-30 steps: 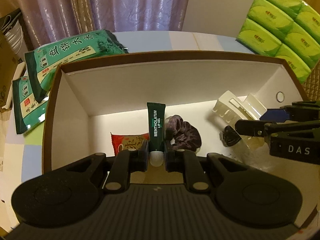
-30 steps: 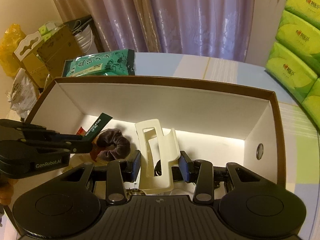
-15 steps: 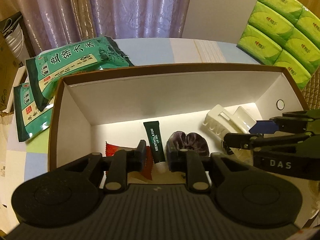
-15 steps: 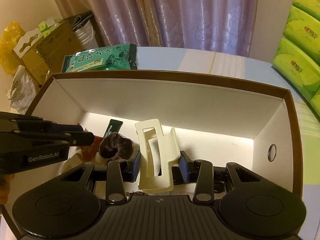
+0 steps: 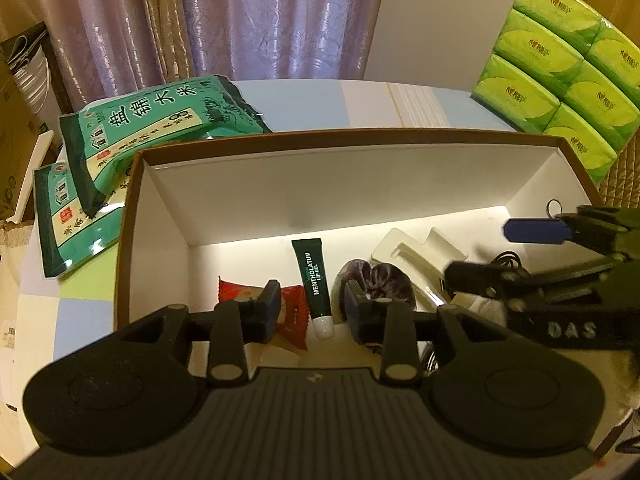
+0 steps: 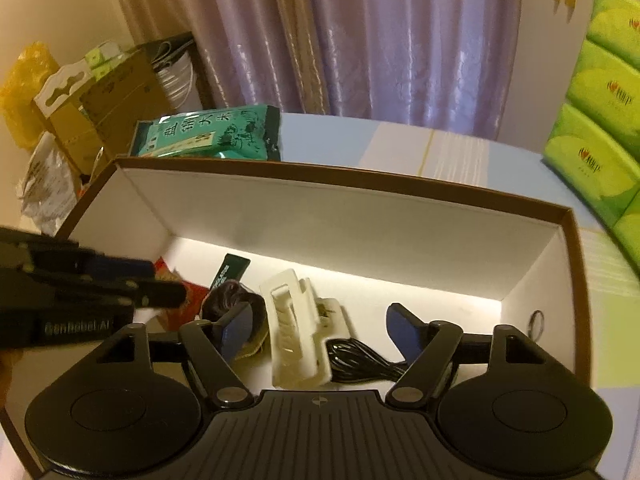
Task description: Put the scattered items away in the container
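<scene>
Both grippers hung over the open rectangular cardboard box [image 5: 152,208], brown outside and white inside, which stood on the pastel-checked desk [image 5: 304,100]. The left gripper [image 5: 310,308] had its jaws opening, with the dark green Mentholatum lip gel tube [image 5: 314,280] lying on the box floor between the blue pads and touched by neither; the tube's white cap pointed toward the camera. The right gripper [image 6: 320,332] likewise had its jaws opening, already spread wide, and the cream plastic hair claw clip [image 6: 294,328] lay released on the box floor between them, clear of both pads. A dark purple fabric scrunchie [image 5: 376,280] lay between tube and clip, just beside each. A red foil snack sachet [image 5: 290,312] lay to the left of the tube, partly behind the left gripper's pad. A coiled black cord [image 6: 360,360] lay just beside the clip on its right in the right wrist view. A small round hole [image 6: 536,324] showed in the box's right end wall. Outside the box, two green printed rice bags [image 5: 152,128] lay overlapped on the desk beyond the far left corner, and stacked lime-green tissue packs [image 5: 560,80] stood well apart at the far right. Mauve curtains [image 5: 260,20] hung behind the desk.
</scene>
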`<state>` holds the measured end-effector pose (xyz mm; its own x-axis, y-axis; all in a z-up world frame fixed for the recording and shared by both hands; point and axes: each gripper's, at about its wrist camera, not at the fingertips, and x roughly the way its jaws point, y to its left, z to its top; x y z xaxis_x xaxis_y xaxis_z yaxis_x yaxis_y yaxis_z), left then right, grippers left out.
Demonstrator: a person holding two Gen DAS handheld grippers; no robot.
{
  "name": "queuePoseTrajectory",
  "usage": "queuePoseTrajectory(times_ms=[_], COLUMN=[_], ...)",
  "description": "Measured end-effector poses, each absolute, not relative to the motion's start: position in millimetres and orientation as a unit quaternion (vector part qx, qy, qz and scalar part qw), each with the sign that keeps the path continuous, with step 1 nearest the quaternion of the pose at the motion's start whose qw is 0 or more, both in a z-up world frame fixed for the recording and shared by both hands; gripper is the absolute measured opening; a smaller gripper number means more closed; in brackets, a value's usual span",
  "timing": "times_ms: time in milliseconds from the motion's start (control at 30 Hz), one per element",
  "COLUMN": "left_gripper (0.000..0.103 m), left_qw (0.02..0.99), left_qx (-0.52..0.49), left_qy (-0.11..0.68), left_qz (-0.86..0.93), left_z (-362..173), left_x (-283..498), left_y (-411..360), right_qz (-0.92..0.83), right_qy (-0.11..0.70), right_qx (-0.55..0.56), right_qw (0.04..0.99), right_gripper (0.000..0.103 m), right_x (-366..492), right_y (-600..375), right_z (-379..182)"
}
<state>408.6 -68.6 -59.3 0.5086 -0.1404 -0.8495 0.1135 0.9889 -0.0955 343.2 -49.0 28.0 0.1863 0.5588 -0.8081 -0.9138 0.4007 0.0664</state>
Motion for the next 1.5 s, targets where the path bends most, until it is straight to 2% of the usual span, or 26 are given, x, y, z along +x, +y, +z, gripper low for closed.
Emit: queuePoseTrajectory(times_ms=[233,400,767,833,900,1033,1133,1500], left_gripper=[0.043,0.064,0.08,0.083,0.089,0.093,0.099,0.1], left_qw=[0.877,0.885,0.904,0.908,0.913,0.922,0.929,0.94], left_qx=[-0.003,-0.002,0.008,0.009,0.009,0.009,0.013,0.018], left_qy=[0.476,0.461,0.426,0.417,0.406,0.386,0.369,0.341], left_qz=[-0.065,-0.059,-0.044,-0.039,-0.035,-0.032,-0.03,-0.011], left_z=[-47.8,-35.5,-4.8,2.1,9.3,22.7,33.0,61.1], left_x=[400.3,389.6,351.6,342.1,331.7,310.5,293.2,237.2], left_y=[-72.7,-77.4,-80.7,-80.9,-80.8,-81.3,-82.2,-81.0], right_qz=[0.502,0.512,0.489,0.482,0.473,0.452,0.443,0.424], right_qy=[0.387,0.377,0.34,0.341,0.345,0.346,0.342,0.338], right_qx=[-0.204,-0.187,-0.188,-0.184,-0.173,-0.161,-0.157,-0.132], right_qw=[0.746,0.749,0.781,0.786,0.792,0.806,0.814,0.83], right_gripper=[0.093,0.101,0.101,0.101,0.101,0.101,0.101,0.101], right_x=[336.1,328.6,289.6,284.6,280.9,272.4,263.6,215.5], right_y=[-74.2,-88.5,-127.3,-133.0,-140.3,-153.6,-163.6,-193.7], right_z=[38.1,54.0,71.5,73.3,76.4,83.8,90.5,104.3])
